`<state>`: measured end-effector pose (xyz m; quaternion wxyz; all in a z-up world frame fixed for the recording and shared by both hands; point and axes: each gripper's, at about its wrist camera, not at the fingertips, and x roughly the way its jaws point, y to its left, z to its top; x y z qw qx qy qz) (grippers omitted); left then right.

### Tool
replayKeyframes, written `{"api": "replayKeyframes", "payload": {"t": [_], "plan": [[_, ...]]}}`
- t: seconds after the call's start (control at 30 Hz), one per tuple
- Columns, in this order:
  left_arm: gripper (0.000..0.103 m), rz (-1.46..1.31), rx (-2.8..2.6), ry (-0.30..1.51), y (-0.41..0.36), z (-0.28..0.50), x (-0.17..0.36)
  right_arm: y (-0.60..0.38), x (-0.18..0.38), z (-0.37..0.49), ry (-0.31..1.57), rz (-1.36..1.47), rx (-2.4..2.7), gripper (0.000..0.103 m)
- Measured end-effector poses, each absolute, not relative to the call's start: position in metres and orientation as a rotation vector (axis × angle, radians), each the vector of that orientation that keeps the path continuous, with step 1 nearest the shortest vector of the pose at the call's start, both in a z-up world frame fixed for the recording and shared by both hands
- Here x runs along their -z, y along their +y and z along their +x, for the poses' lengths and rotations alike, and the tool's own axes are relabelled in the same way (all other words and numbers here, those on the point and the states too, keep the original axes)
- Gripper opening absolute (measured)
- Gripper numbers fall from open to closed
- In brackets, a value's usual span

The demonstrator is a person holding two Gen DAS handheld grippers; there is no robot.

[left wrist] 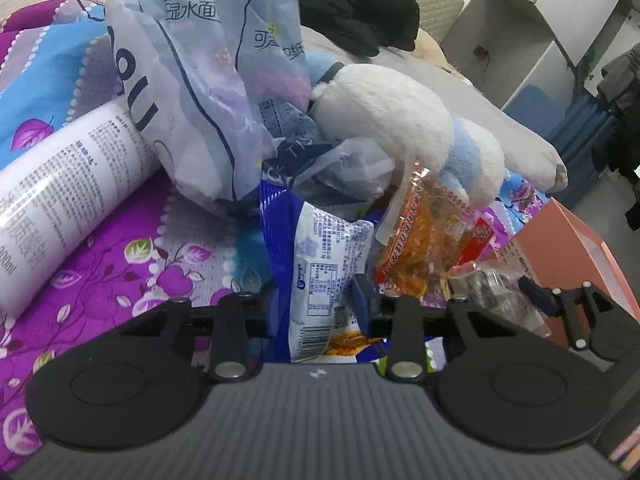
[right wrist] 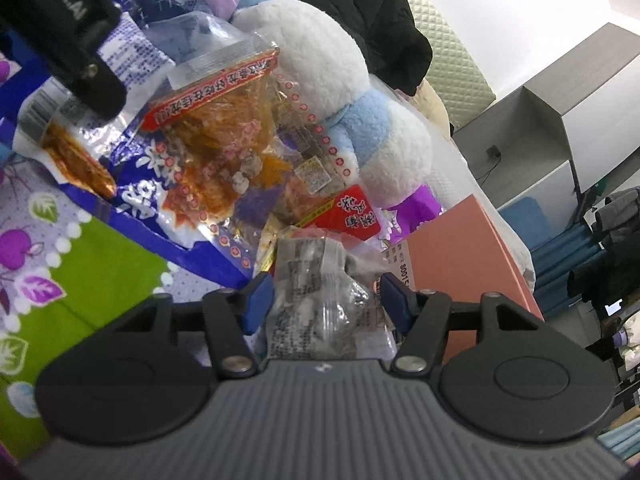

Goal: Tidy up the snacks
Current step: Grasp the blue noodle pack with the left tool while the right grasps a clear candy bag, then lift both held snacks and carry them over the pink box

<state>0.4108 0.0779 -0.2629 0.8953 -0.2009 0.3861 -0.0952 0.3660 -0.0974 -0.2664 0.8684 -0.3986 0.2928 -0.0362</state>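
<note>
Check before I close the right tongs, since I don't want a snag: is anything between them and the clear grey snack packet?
Nothing visible: the grey snack packet already sits between the open right tongs.

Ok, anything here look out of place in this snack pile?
Yes. A plush toy lies in the heap, leaning over the orange snack pack, and a white bottle lies on its side at the left. Neither is a snack. Crumpled tissue packs are piled up behind the snacks too.
</note>
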Motion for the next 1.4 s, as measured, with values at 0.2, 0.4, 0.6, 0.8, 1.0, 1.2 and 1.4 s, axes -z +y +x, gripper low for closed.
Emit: {"api": "replayKeyframes", "payload": {"t": [0.2,0.4,0.6,0.8,1.0,1.2,1.4], "plan": [[0.034,-0.454,0.169,0.804,0.084,0.387,0.256,-0.099,0.254,0.357,0.608,-0.808,0.068,0.051],[0.029,-0.501,0.104,0.808,0.095,0.353,0.25,-0.099,0.241,0.337,0.611,-0.767,0.03,0.05],[0.028,-0.528,0.022,0.795,0.107,0.31,0.238,-0.101,0.223,0.309,0.63,-0.662,-0.032,0.05],[0.027,-0.545,-0.029,0.798,0.115,0.263,0.232,-0.111,0.214,0.275,0.678,-0.512,-0.096,0.05],[0.027,-0.563,-0.063,0.785,0.119,0.218,0.22,-0.124,0.204,0.234,0.719,-0.39,-0.151,0.05],[0.027,-0.581,-0.079,0.787,0.112,0.175,0.209,-0.146,0.192,0.199,0.771,-0.188,-0.226,0.05],[0.027,-0.619,-0.091,0.845,0.099,0.14,0.218,-0.155,0.192,0.17,0.821,-0.102,-0.276,0.05]]}}
